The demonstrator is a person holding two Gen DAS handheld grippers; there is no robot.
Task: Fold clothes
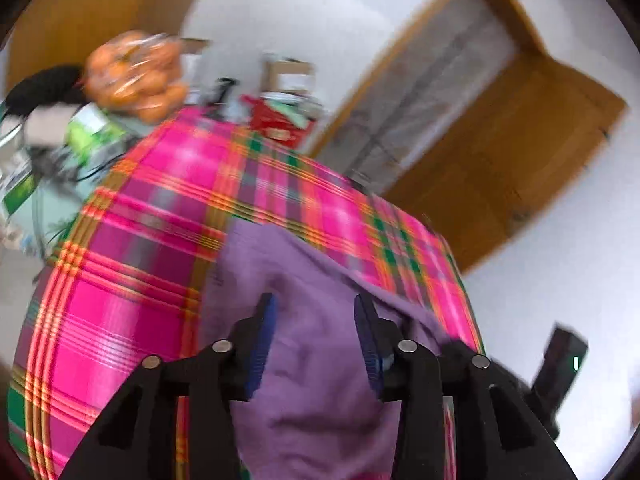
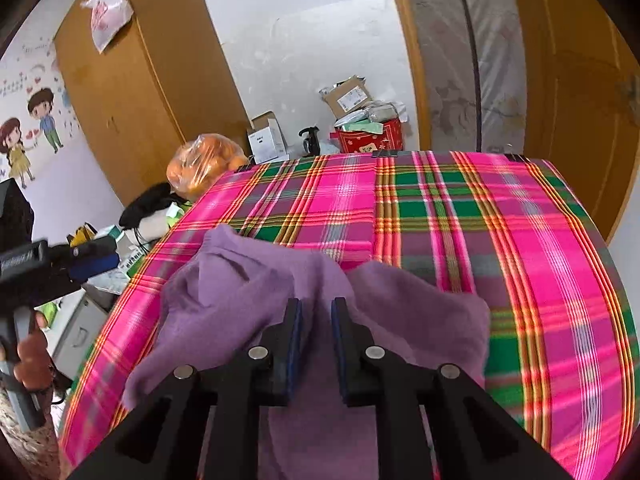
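Purple garment (image 2: 240,292) rumpled on plaid cloth (image 2: 520,240); left gripper (image 1: 314,340) and right gripper (image 2: 316,340) both spread apart above it. Box labels unreadable.

One purple garment (image 2: 240,300) lies on one plaid cloth (image 2: 520,240), beside one bag of oranges (image 2: 200,164) and one red box (image 2: 370,138).

So the purple garment (image 2: 240,292) is sitting rumpled on the pink plaid cloth (image 2: 460,220), not folded flat at all. In the right wrist view it's bunching into two humps with a dip running between them, one lobe reaching out toward 11 o'clock and the other spreading toward 2 o'clock. Soft, knit-looking fabric, plain lilac. In the left wrist view the same purple garment (image 1: 304,380) is filling the 6 o'clock area, creasing and looking pretty blurry there.
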